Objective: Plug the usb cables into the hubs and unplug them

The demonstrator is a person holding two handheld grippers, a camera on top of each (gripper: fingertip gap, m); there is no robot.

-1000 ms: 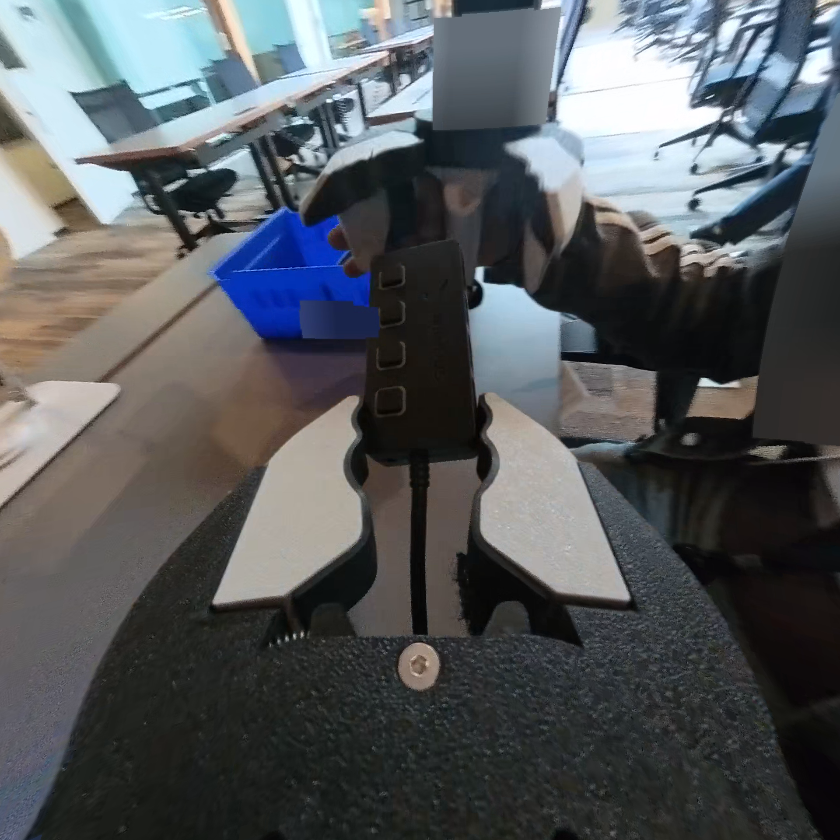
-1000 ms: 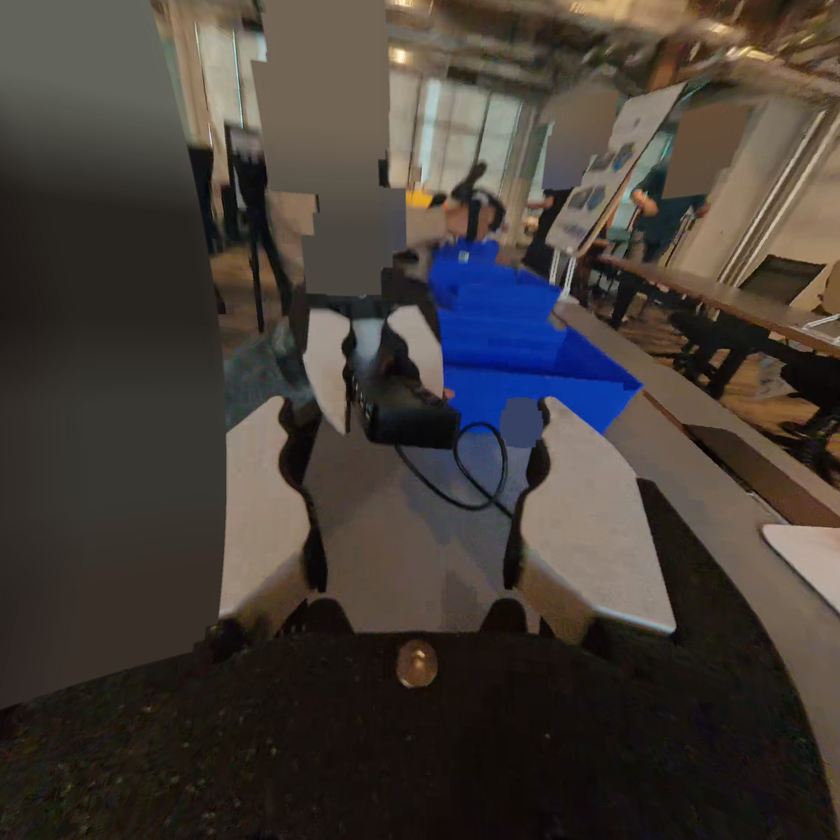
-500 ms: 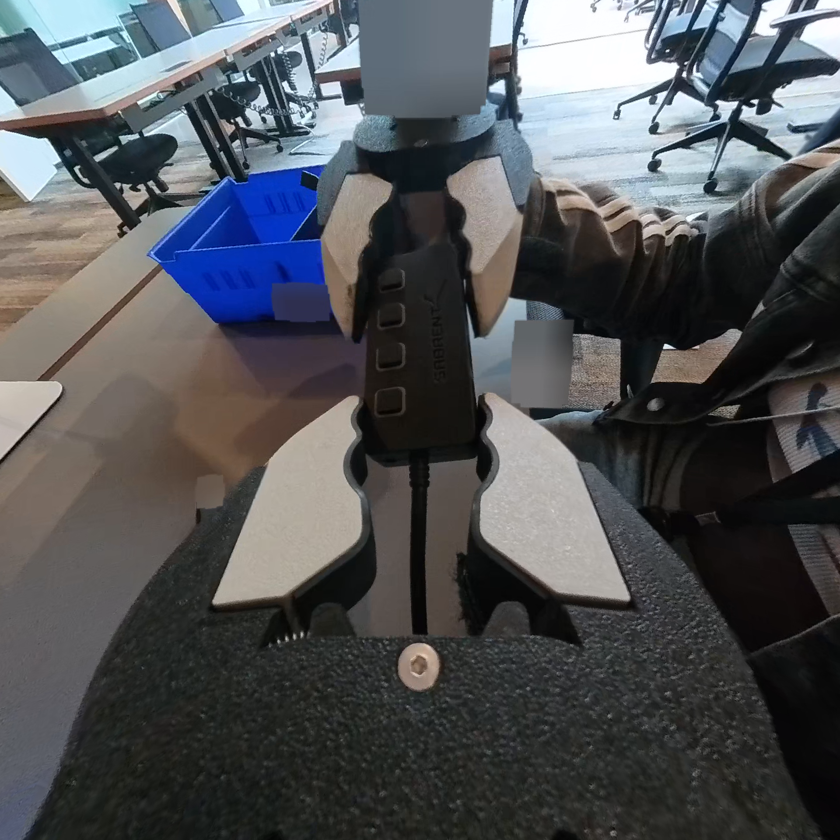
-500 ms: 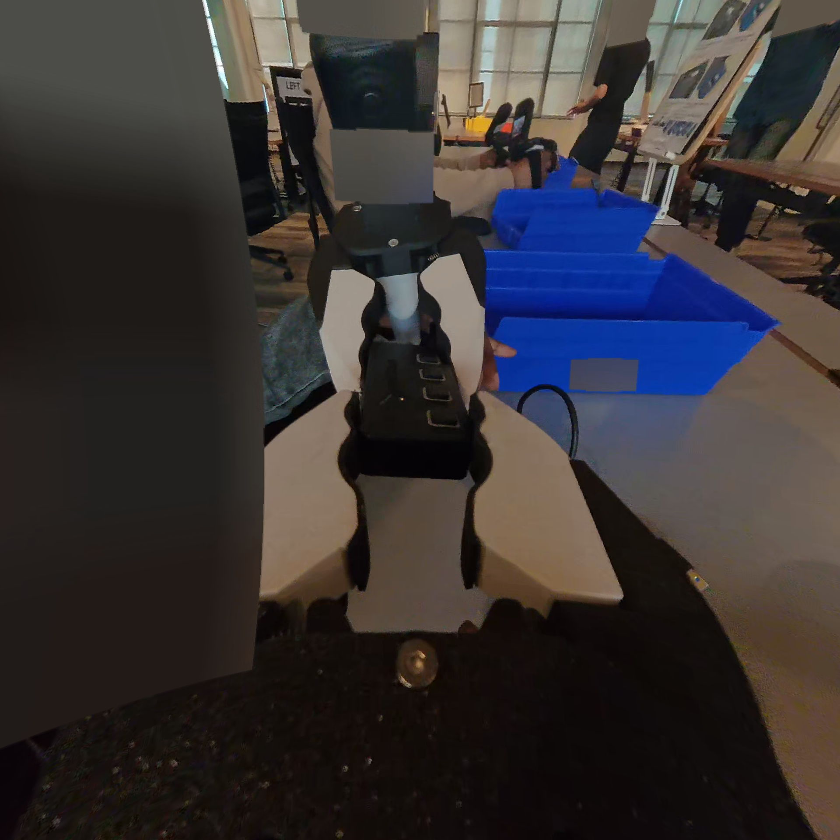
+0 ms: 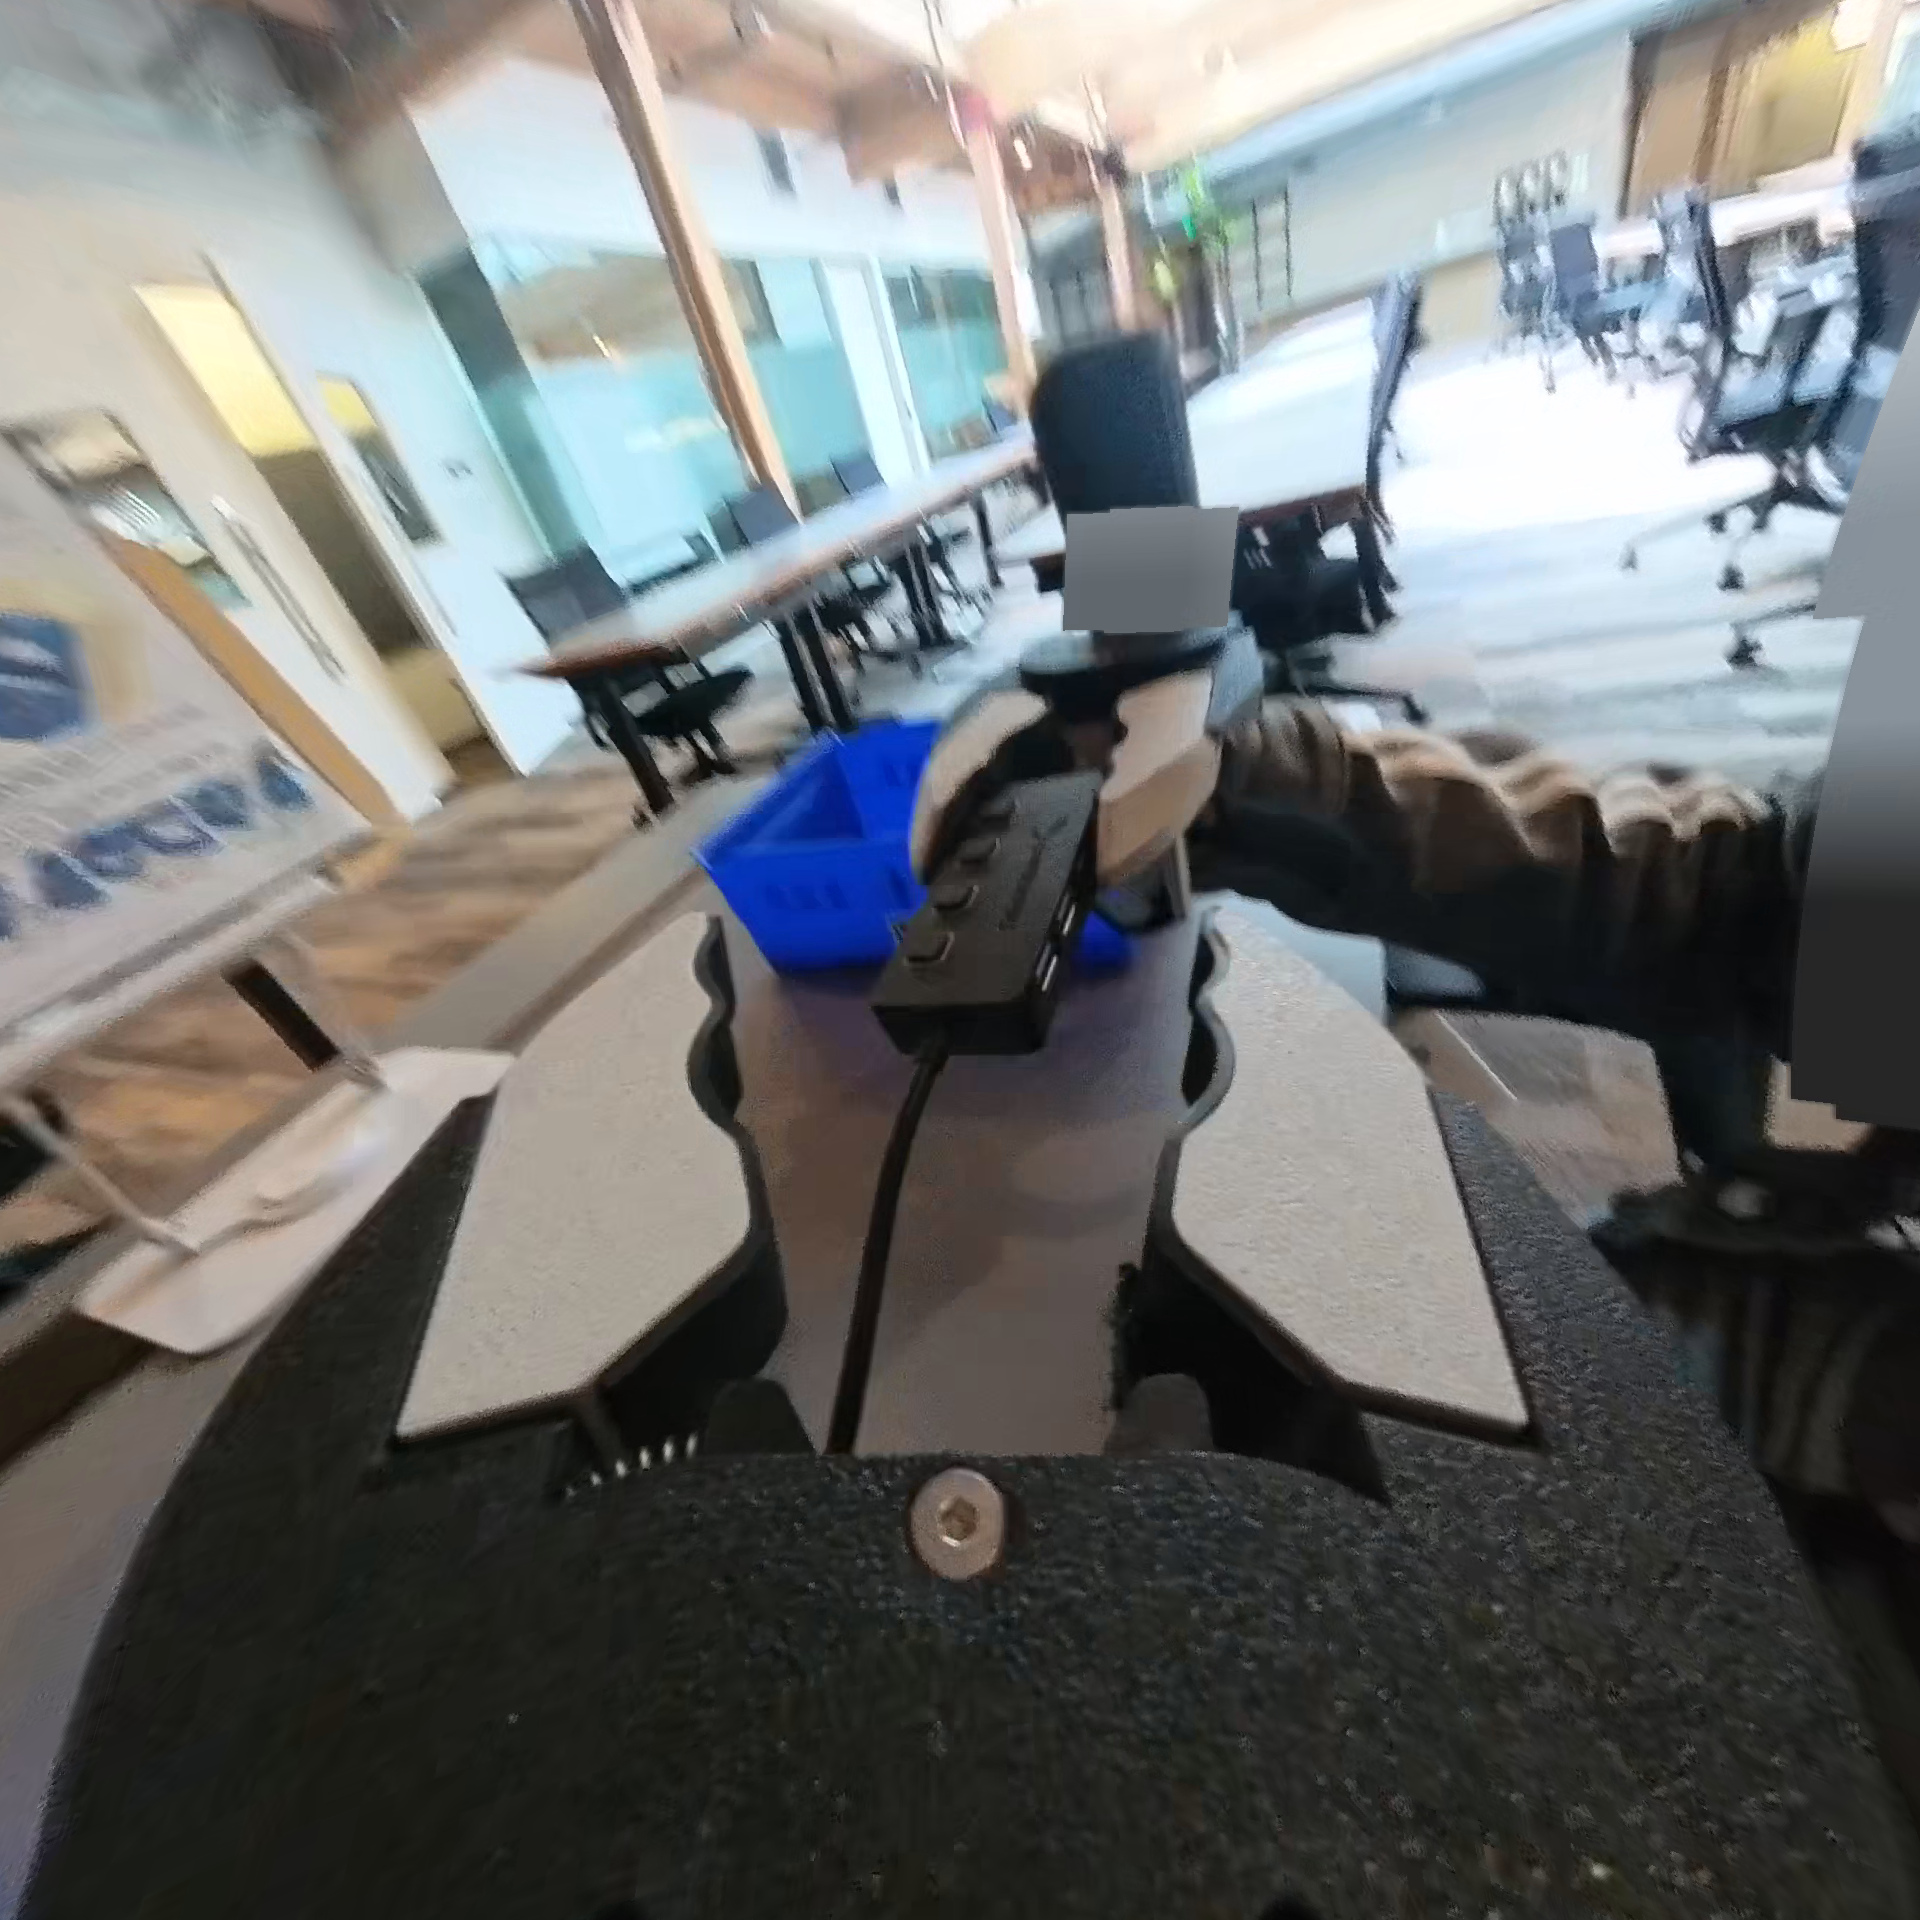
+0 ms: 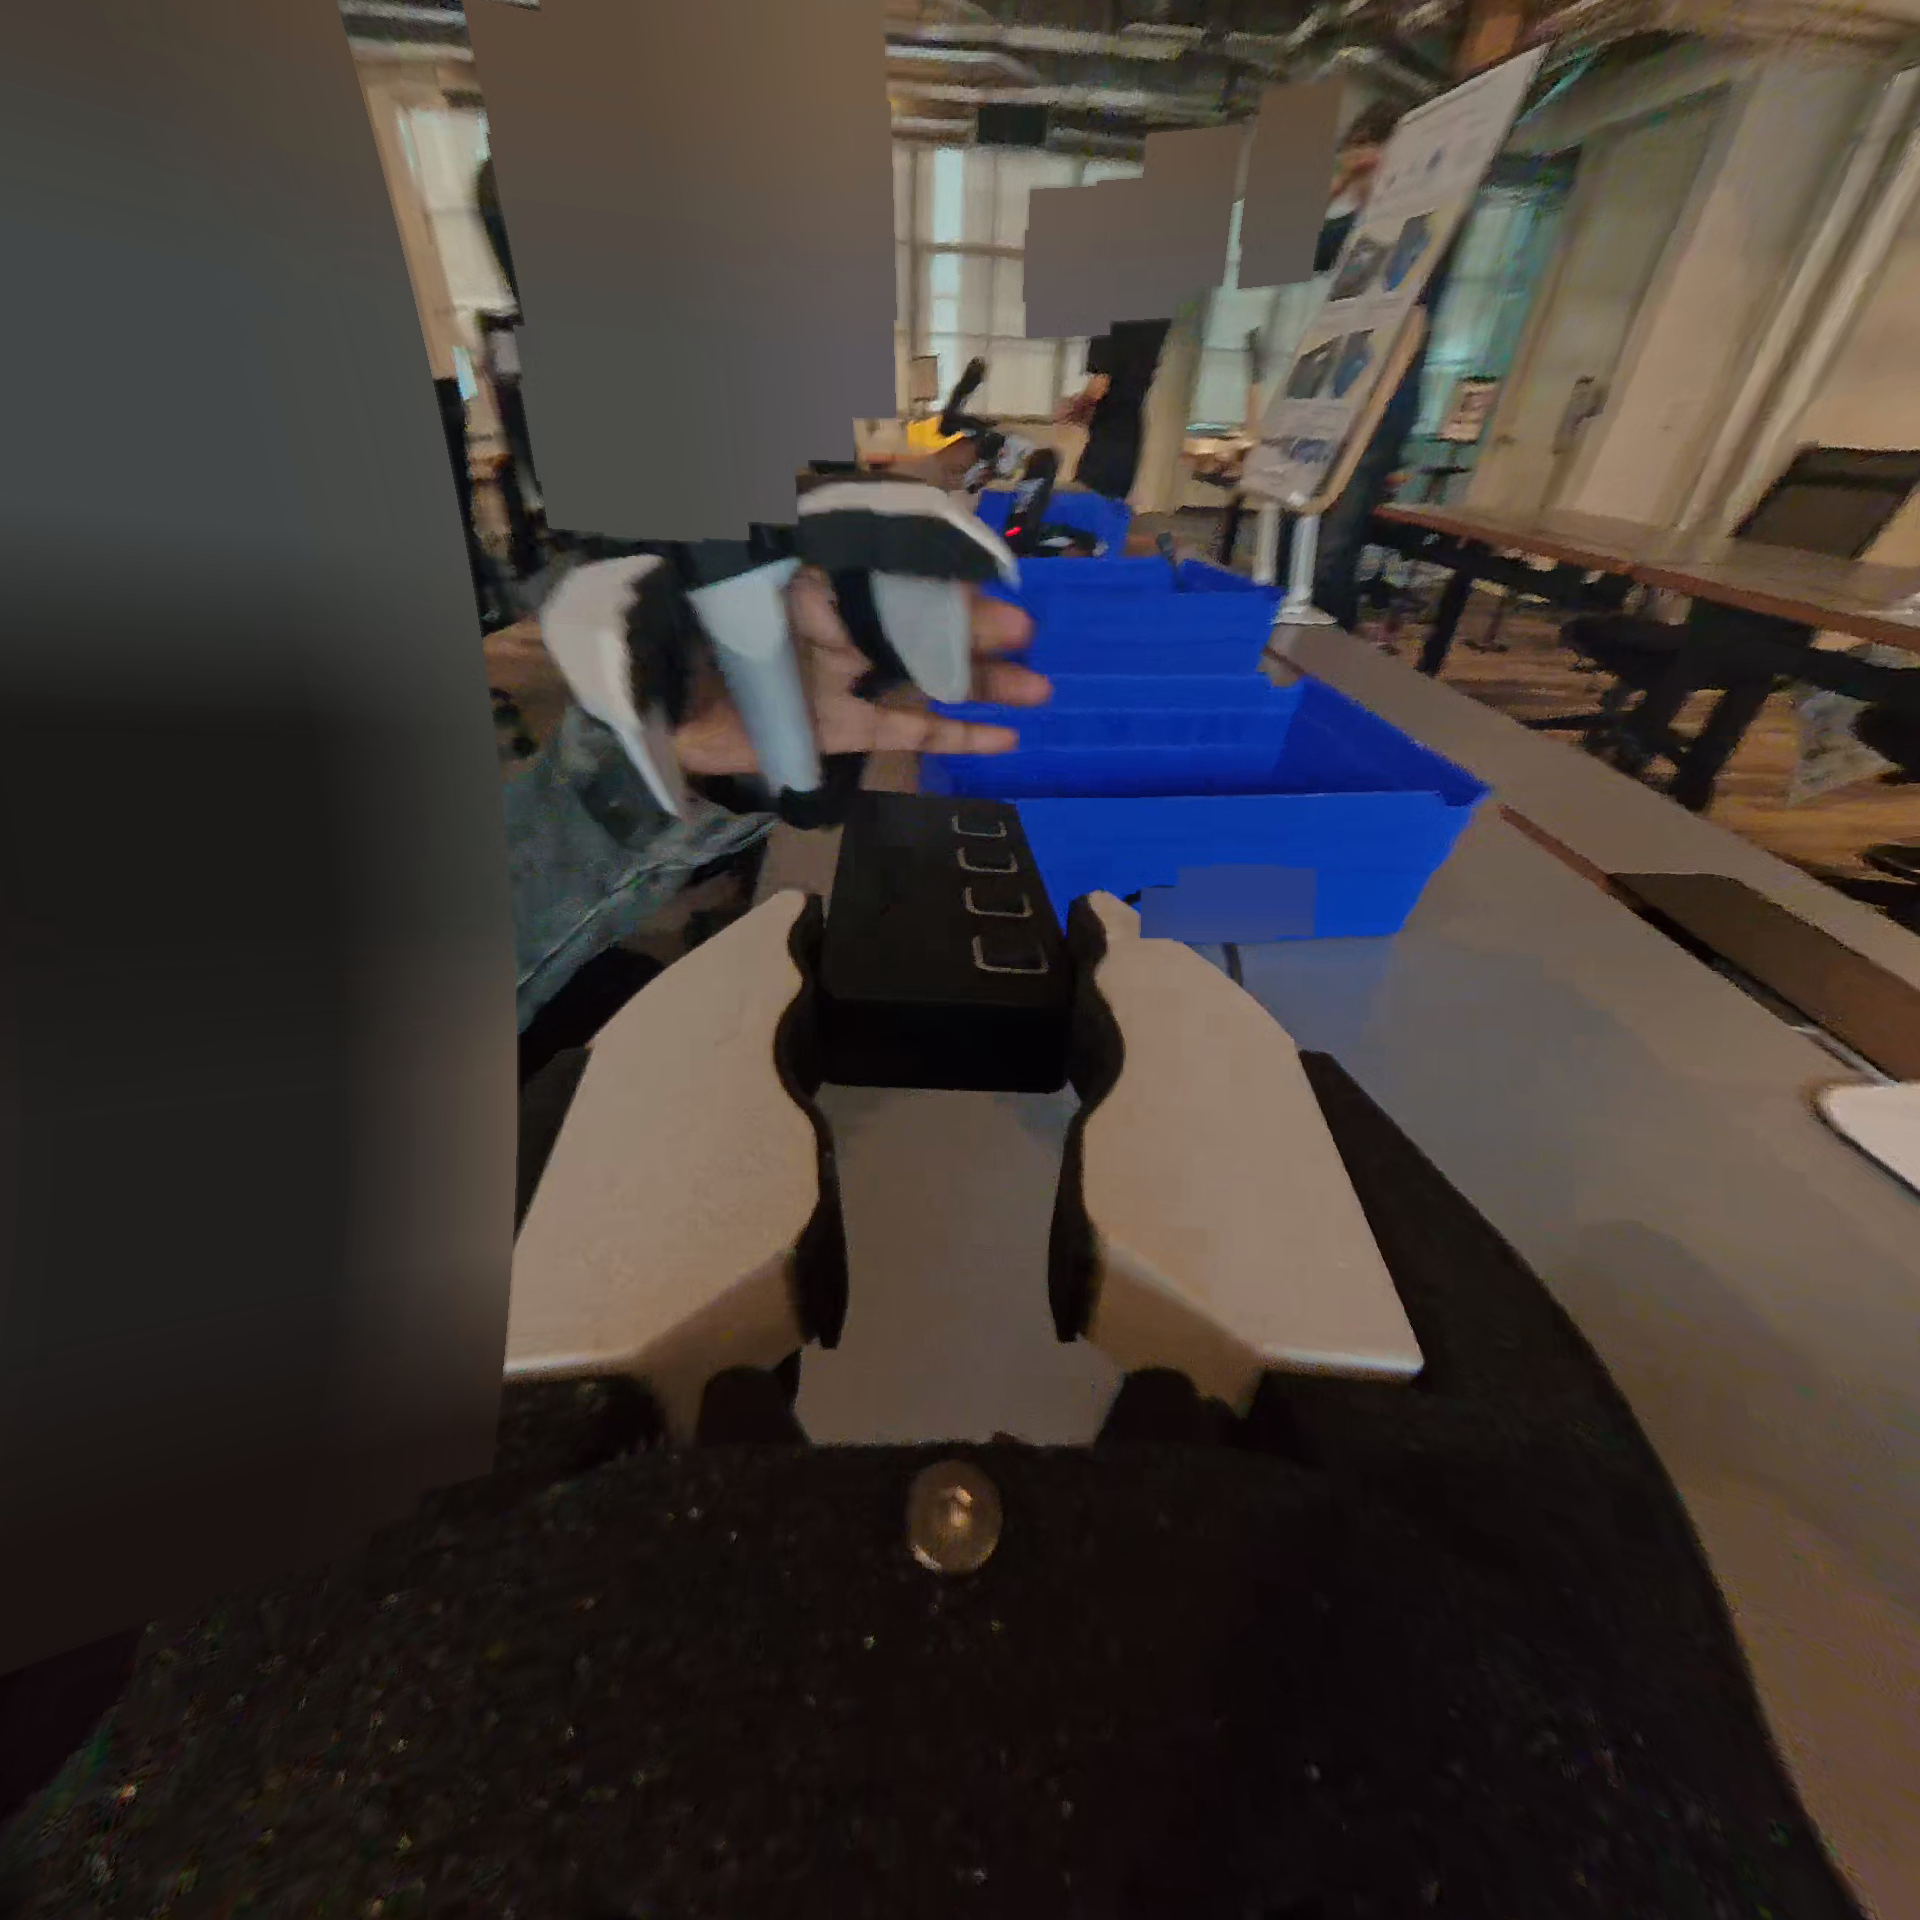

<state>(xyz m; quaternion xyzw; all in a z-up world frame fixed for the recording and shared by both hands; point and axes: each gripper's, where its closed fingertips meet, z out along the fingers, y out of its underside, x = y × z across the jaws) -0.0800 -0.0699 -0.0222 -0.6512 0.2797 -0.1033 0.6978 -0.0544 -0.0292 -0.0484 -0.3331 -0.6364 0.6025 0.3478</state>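
My right hand-held gripper clamps the far end of the black hub, holding it above the grey counter. My left hand-held gripper stands wide, empty, its fingers apart from the hub. The hub's cable runs between those fingers; a blue bin sits behind.

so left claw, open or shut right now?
Open. In the left wrist view the left claw has its fingers spread, clear of the black hub; the right claw alone clamps it.

Left gripper jaws spread; right gripper clamps hub (tilted, seemingly above table).
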